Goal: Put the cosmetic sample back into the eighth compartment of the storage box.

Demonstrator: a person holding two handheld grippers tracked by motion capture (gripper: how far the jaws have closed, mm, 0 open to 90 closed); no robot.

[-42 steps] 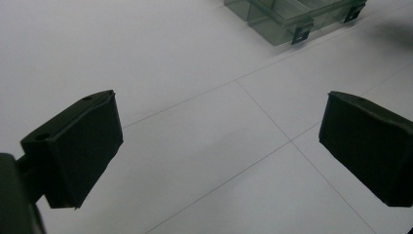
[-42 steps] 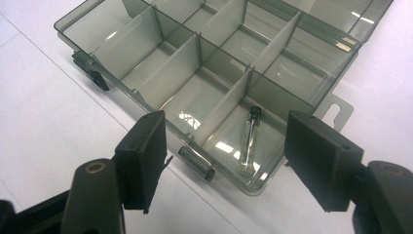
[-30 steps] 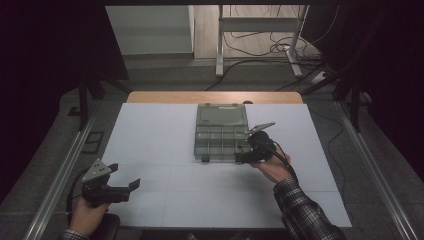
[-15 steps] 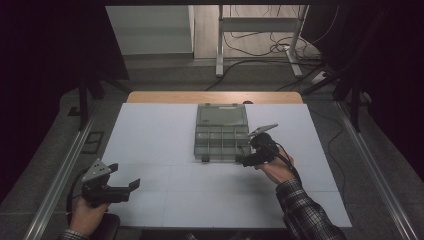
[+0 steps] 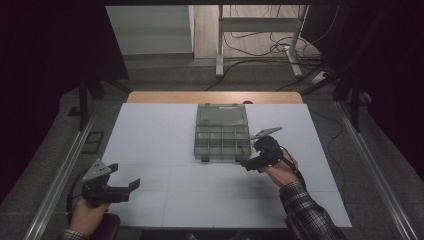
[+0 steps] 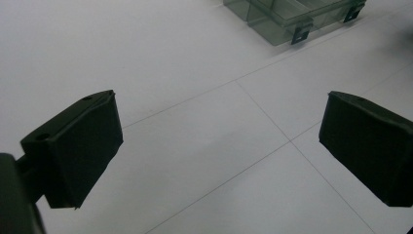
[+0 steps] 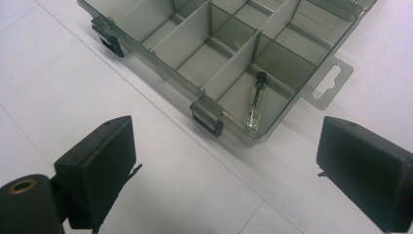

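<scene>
White tabletop (image 5: pixel 165 150) is offering me open room on all sides of the translucent grey compartmented plastic organiser box (image 5: pixel 221 135). My right gripper (image 7: pixel 229 170) has just been opening, nothing between its jaws, leaving the small clear glass vial (image 7: pixel 255 100) lying in the near corner compartment. My left gripper (image 6: pixel 219 146) is idling open near the front edge

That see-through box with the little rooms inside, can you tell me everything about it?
The box looks like smoky clear plastic and lies flat and open on the white table, its lid folded back on the far side. Thin walls split it into small compartments. Two dark latches sit on its near edge, and a hang tab with a slot sticks out of one side. A small glass vial with a dark cap lies in the corner compartment nearest that tab. The other compartments in sight look empty.
</scene>
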